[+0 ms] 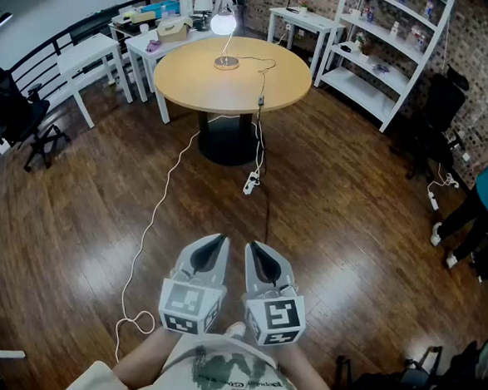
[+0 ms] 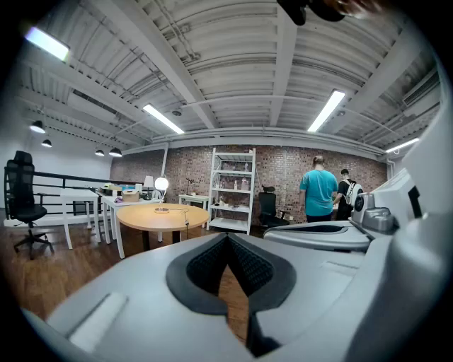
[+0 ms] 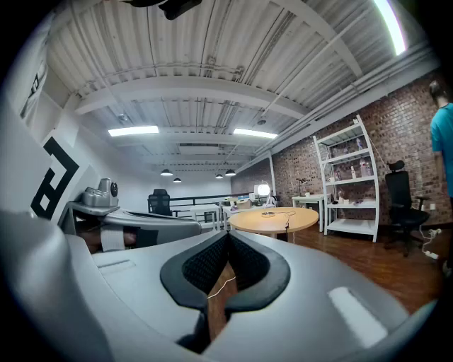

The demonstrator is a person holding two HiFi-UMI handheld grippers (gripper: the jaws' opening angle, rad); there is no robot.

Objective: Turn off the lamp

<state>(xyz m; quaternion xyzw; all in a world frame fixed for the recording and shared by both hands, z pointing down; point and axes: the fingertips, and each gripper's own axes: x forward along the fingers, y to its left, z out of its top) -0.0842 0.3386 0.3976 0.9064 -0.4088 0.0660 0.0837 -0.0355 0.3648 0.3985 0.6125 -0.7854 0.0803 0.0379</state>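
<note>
**Two clenched grippers, one lamp glowing across the room**

We hold both grey plastic grippers low in front of us, the left gripper [image 1: 217,238] and the right gripper [image 1: 253,248] side by side. Each carries a cube with black-and-white square markers. In each gripper view the ribbed black pads meet at their tips, so both pairs of jaws are clenched with nothing between them. The small lamp with a glowing white globe, thin curved stem and flat round base [image 1: 223,22] stands well away from us, on the far part of the round, pale wooden desk [image 1: 212,92]. The desk rests on a dark central pedestal. A thin dark cord runs from the lamp's base over the desk edge down to a white power strip [image 1: 250,182]. A white cable [image 1: 157,209] snakes across the glossy dark plank floor [image 1: 346,224]. A white open shelf unit [image 1: 388,46] stands by the red brick wall [image 1: 478,28].
</note>
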